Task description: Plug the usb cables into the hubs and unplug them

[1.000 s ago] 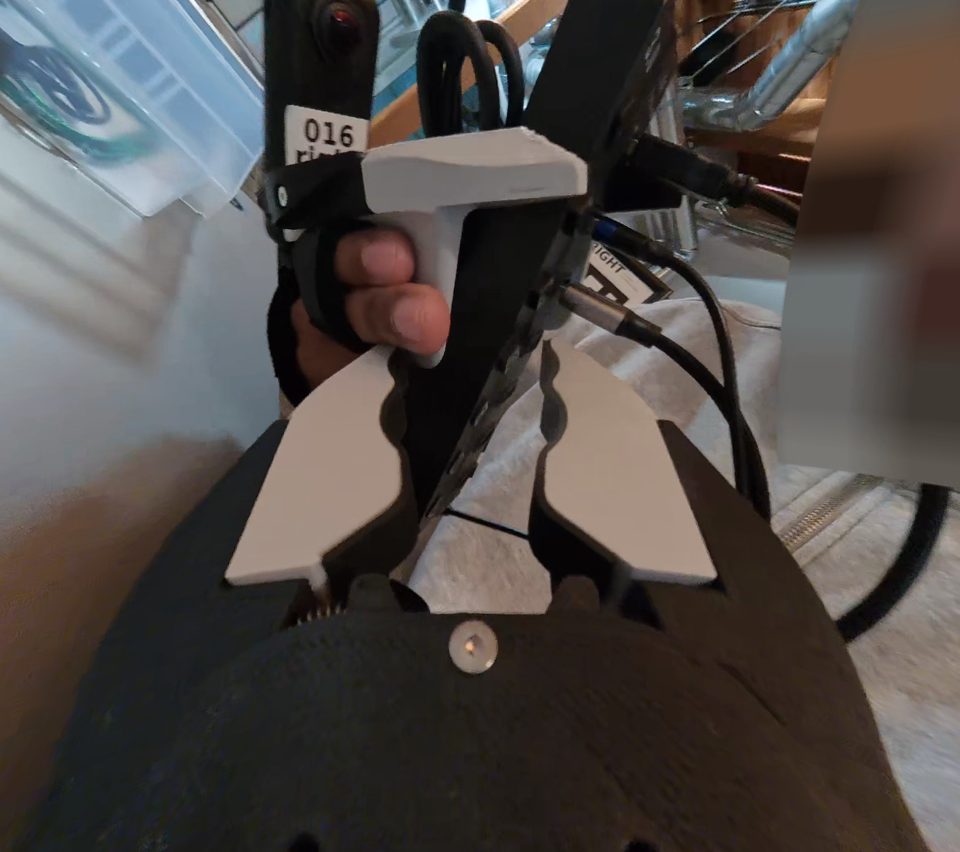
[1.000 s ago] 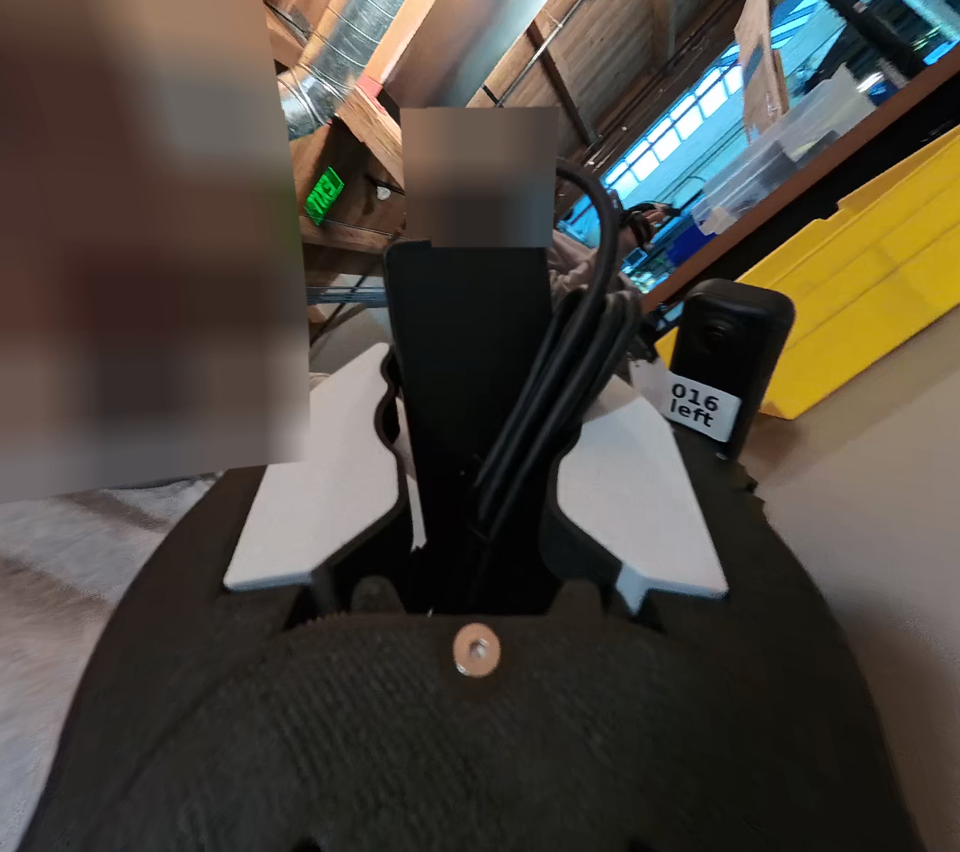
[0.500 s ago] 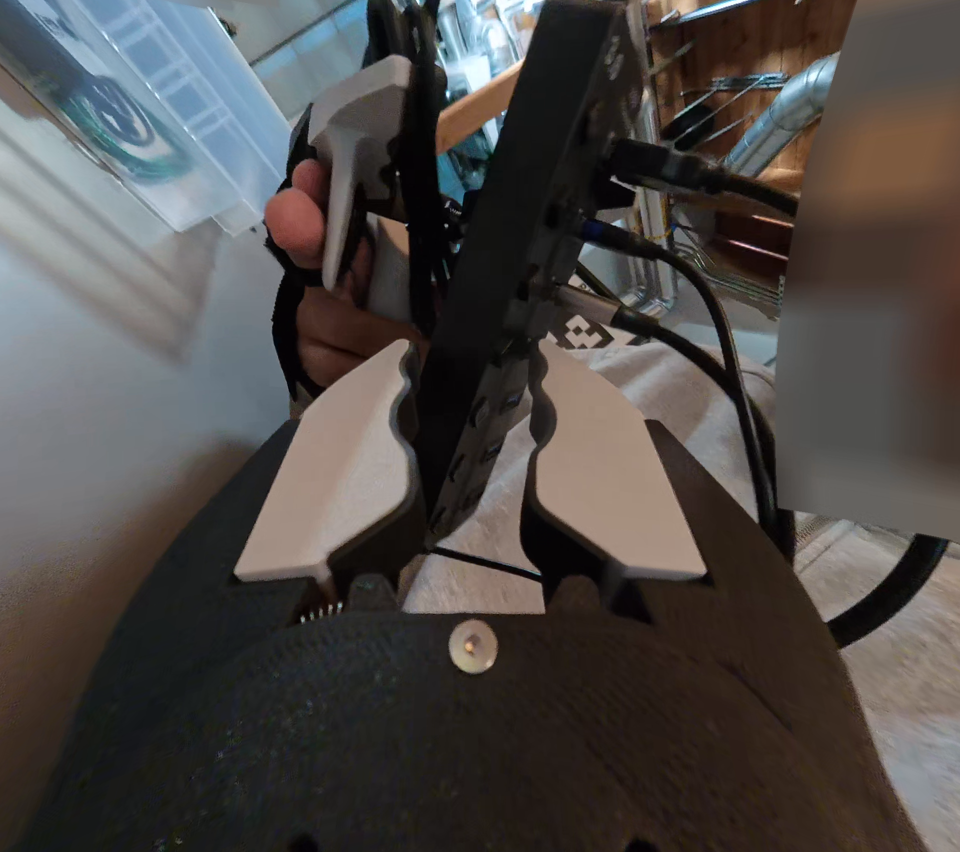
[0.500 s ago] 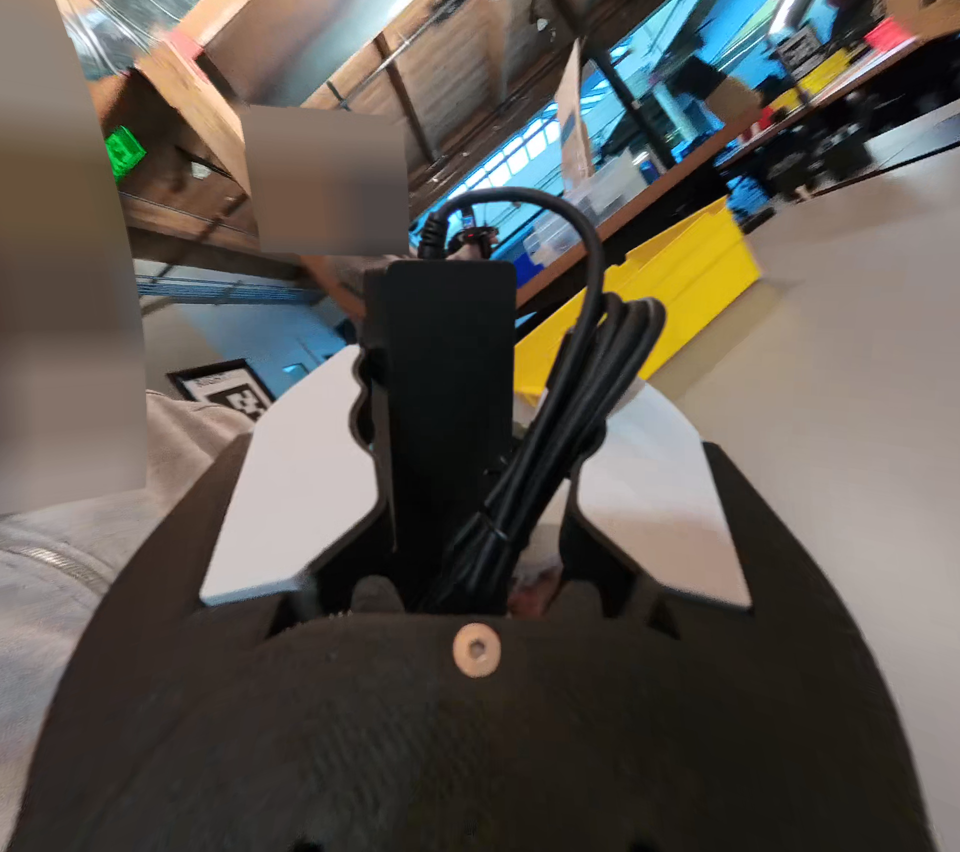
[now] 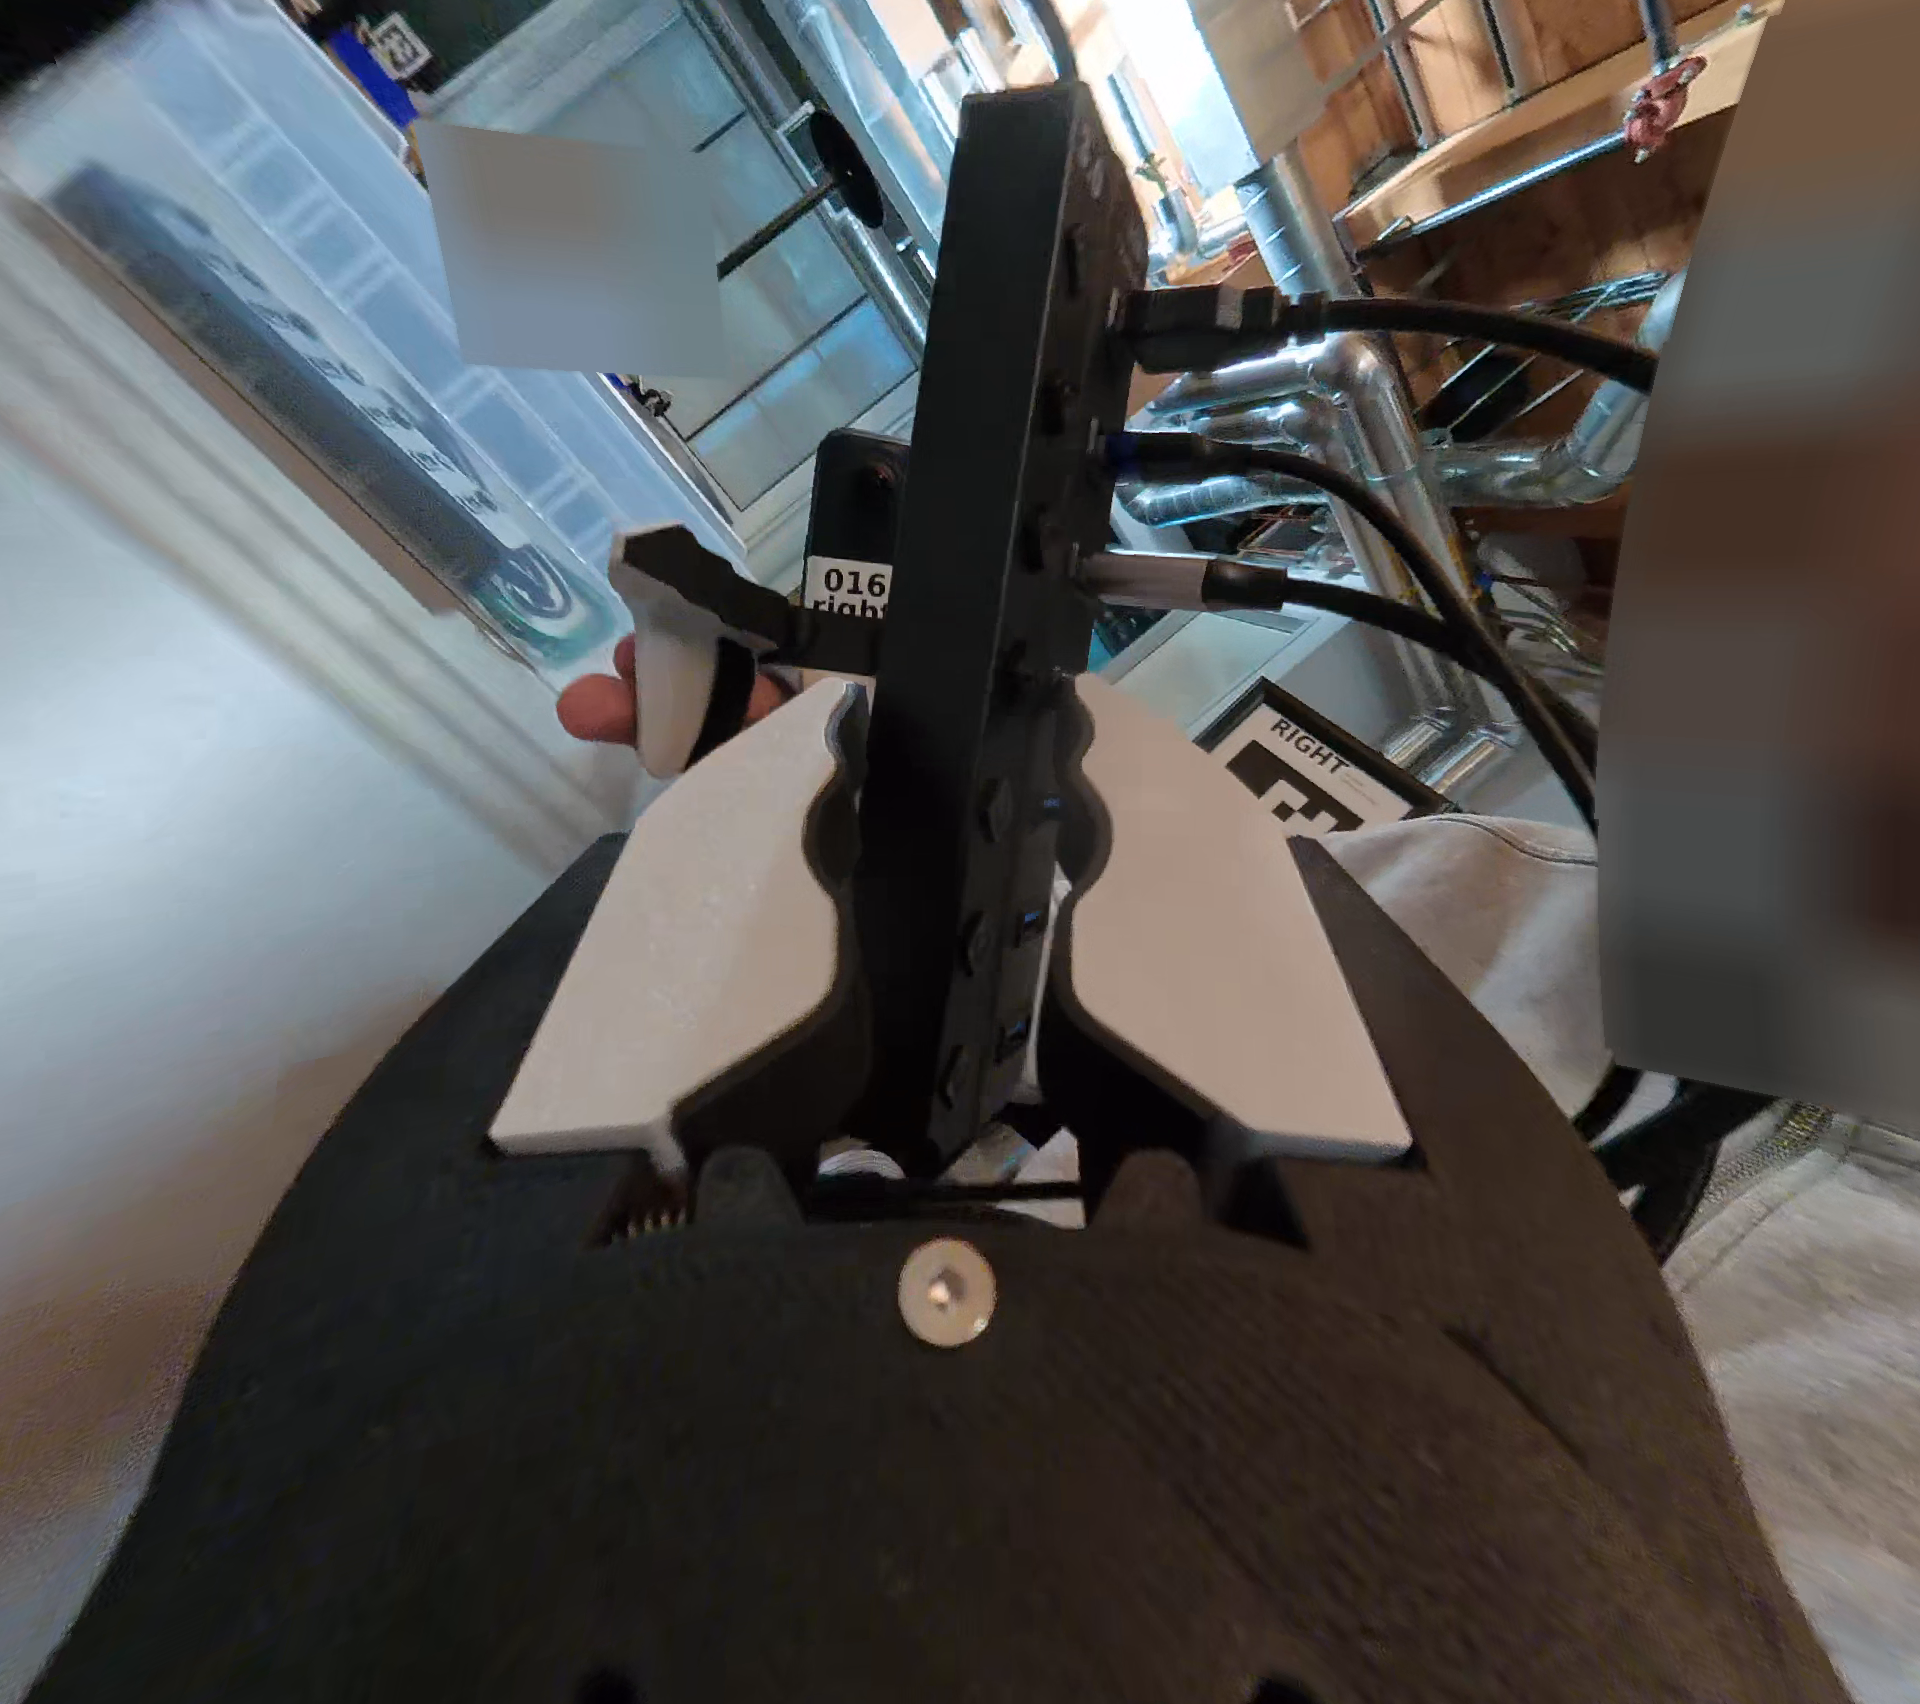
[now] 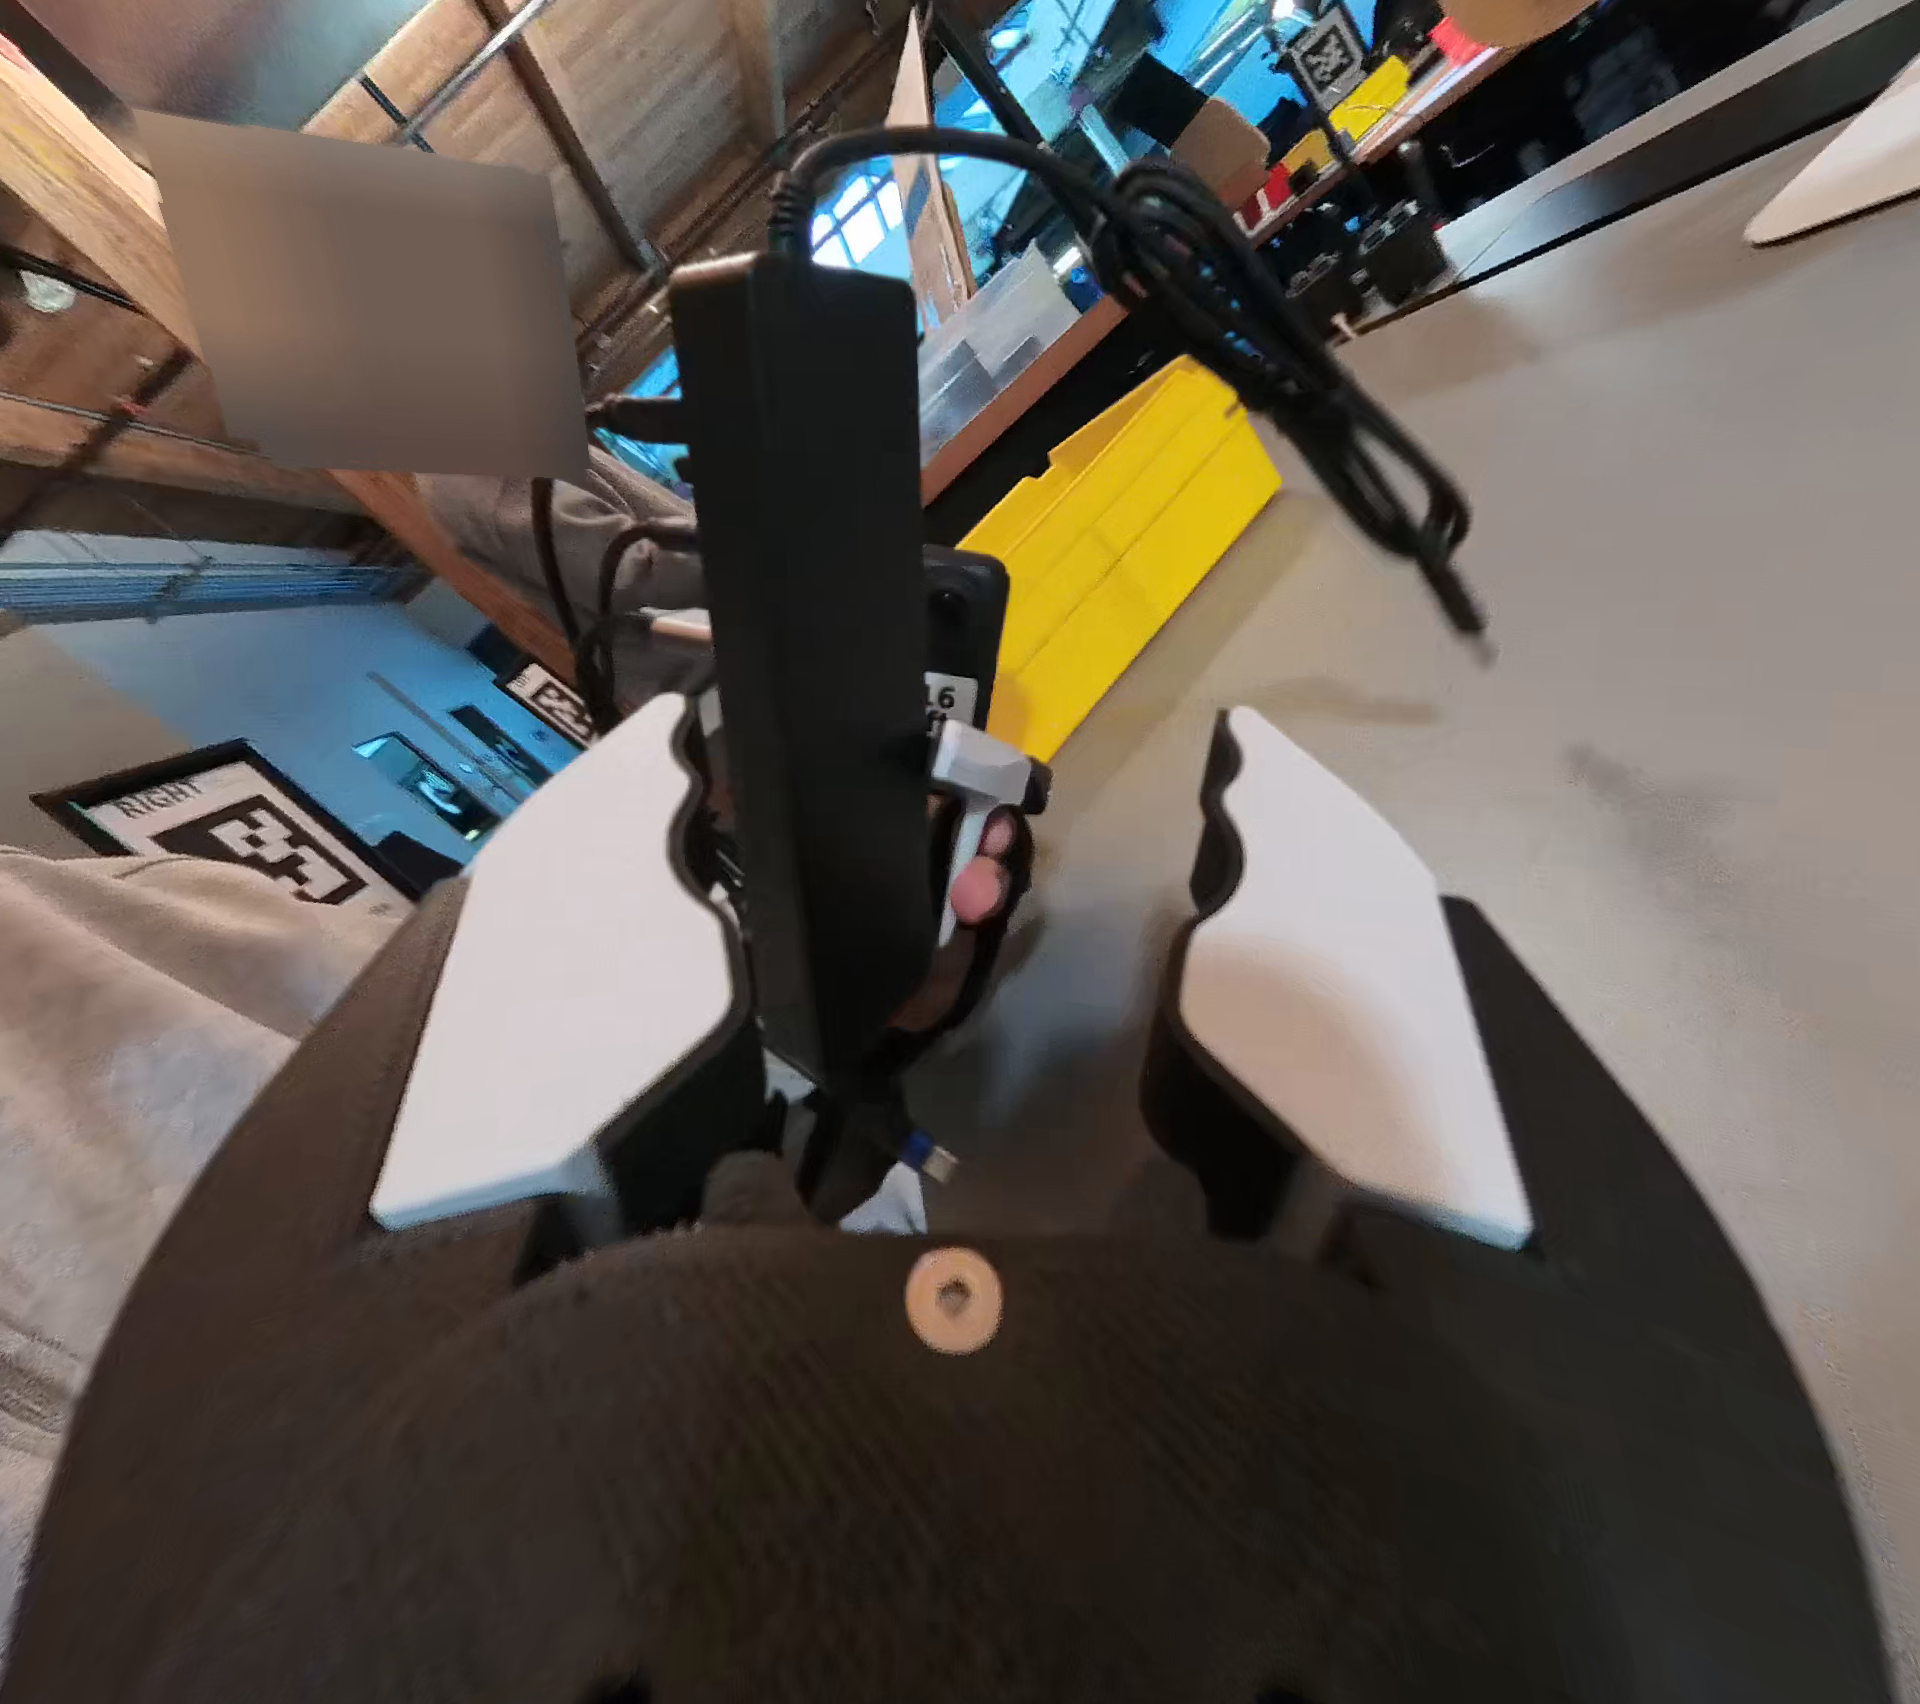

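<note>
My left gripper (image 5: 961, 719) is shut on the lower part of a black USB hub (image 5: 997, 407) and holds it upright. Three cables are plugged into the hub's right side: a thick black one (image 5: 1351, 314), a blue-tipped one (image 5: 1174, 449) and a silver-tipped one (image 5: 1164, 584). My right gripper (image 6: 956, 719) is open and empty. The hub (image 6: 810, 615) stands against its left finger (image 6: 582, 927). The hub's own coiled black cable (image 6: 1278, 366) hangs loose from its top end, blurred. The right gripper also shows behind the hub in the left wrist view (image 5: 675, 615).
A grey table (image 6: 1610, 667) lies to the right, with a yellow bin (image 6: 1122, 511) behind it. A clear plastic box (image 5: 260, 324) is at the left. A framed marker card (image 5: 1320, 781) and a person's grey sleeve (image 5: 1455, 927) are close on the right.
My right gripper has opened and let go of the hub and the cable coil, which now swings free. My left gripper has kept its hold, and the hub now stands more upright.
</note>
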A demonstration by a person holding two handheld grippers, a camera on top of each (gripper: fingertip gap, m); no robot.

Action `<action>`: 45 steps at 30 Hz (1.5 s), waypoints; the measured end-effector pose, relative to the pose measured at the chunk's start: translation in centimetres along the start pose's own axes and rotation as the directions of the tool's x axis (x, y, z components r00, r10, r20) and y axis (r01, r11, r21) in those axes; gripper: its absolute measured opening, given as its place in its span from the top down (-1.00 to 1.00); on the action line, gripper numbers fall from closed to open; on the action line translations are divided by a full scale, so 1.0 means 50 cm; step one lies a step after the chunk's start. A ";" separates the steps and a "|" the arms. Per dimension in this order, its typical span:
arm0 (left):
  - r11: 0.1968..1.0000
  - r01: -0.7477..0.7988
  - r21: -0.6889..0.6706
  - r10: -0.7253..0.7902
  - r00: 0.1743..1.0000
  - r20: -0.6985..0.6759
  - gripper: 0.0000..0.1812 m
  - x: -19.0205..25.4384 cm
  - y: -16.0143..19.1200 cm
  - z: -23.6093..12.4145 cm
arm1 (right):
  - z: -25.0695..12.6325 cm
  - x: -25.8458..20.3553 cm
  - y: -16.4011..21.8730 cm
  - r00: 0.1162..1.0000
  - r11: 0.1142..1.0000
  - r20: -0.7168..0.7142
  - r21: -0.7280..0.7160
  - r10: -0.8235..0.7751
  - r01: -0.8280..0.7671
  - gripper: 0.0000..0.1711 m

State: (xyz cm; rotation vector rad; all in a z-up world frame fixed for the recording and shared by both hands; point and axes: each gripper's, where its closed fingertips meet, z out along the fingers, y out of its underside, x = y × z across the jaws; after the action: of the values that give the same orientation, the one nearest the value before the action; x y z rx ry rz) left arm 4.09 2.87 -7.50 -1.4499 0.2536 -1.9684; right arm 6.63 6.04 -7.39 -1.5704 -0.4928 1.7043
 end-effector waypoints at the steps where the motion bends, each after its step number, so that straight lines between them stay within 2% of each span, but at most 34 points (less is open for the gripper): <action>1: 1.000 -0.010 0.004 0.010 1.000 0.002 0.61 0.001 -0.005 -0.003 | 0.002 -0.002 0.000 1.000 1.000 0.005 0.011 0.006 -0.006 -0.09; 8: 0.984 -0.177 -0.018 0.177 0.973 0.146 0.62 -0.016 -0.016 -0.011 | -0.004 -0.014 -0.015 0.997 0.996 0.007 0.045 -0.080 0.079 -0.10; 13: 0.936 -0.329 -0.126 0.350 0.906 0.238 0.68 -0.025 0.003 -0.004 | 0.016 -0.024 0.034 0.986 0.983 0.010 -0.075 -0.166 0.166 0.01; 16: 0.946 -0.300 -0.122 0.321 0.922 0.218 0.69 -0.015 0.012 0.007 | 0.027 -0.019 0.069 0.964 0.951 -0.015 -0.170 -0.266 0.260 0.17; 19: 0.953 -0.278 -0.121 0.297 0.933 0.202 0.70 -0.008 0.020 0.014 | 0.029 -0.018 0.101 0.941 0.909 -0.004 -0.261 -0.338 0.326 0.52; 20: 0.957 -0.265 -0.122 0.286 0.935 0.209 0.69 -0.011 0.021 0.015 | 0.029 -0.027 0.105 0.944 0.908 0.017 -0.269 -0.328 0.321 0.66; 21: 0.960 -0.255 -0.119 0.274 0.941 0.200 0.69 -0.009 0.021 0.016 | 0.029 -0.029 0.104 0.953 0.916 0.013 -0.274 -0.302 0.293 0.68; 24: 0.966 -0.236 -0.109 0.253 0.949 0.186 0.69 -0.001 0.017 0.021 | 0.024 -0.046 0.082 0.977 0.955 0.044 -0.205 -0.210 0.215 0.71; 25: 0.963 -0.242 -0.118 0.262 0.944 0.201 0.64 -0.003 0.016 0.020 | 0.021 -0.045 0.069 0.983 0.967 0.038 -0.178 -0.179 0.183 0.71; 27: 0.950 -0.285 -0.126 0.308 0.921 0.238 0.55 -0.008 0.011 0.016 | 0.014 -0.039 0.059 0.989 0.975 0.040 -0.167 -0.140 0.145 0.71; 31: 0.920 -0.370 -0.128 0.392 0.873 0.291 0.53 -0.013 -0.005 0.003 | 0.004 -0.043 0.031 0.996 0.995 0.088 -0.089 -0.028 0.035 0.71; 33: 0.899 -0.433 -0.065 0.428 0.837 0.340 0.58 -0.010 -0.034 -0.016 | -0.003 -0.049 0.016 0.992 0.999 0.124 -0.050 0.019 -0.013 0.72; 37: 0.804 -0.579 0.137 0.466 0.756 0.460 0.68 0.022 -0.125 -0.087 | -0.011 -0.051 0.005 0.990 0.999 0.140 -0.033 0.013 -0.008 0.72; 38: 0.793 -0.588 0.159 0.461 0.751 0.473 0.60 0.025 -0.140 -0.096 | -0.012 -0.053 0.005 0.988 0.999 0.150 -0.031 0.018 -0.014 0.72; 39: 0.799 -0.582 0.154 0.454 0.750 0.481 0.43 0.019 -0.146 -0.098 | -0.011 -0.057 0.005 0.986 0.999 0.167 -0.029 0.031 -0.026 0.72; 41: 0.845 -0.528 0.084 0.429 0.763 0.483 0.04 -0.011 -0.135 -0.085 | -0.009 -0.065 0.008 0.976 0.998 0.206 -0.035 0.063 -0.057 0.72; 42: 0.867 -0.495 0.052 0.416 0.779 0.469 -0.06 -0.023 -0.122 -0.075 | -0.007 -0.070 0.012 0.972 0.997 0.222 -0.042 0.077 -0.069 0.72; 45: 0.902 -0.431 -0.005 0.394 0.821 0.412 -0.11 -0.037 -0.080 -0.046 | 0.001 -0.080 0.029 0.965 0.993 0.243 -0.075 0.102 -0.086 0.72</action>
State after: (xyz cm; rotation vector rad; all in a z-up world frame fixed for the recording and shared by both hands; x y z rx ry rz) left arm 0.73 6.49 -7.69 -1.5521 0.2638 -1.2821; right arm 6.03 2.14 -5.73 -1.4530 -0.6106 1.9882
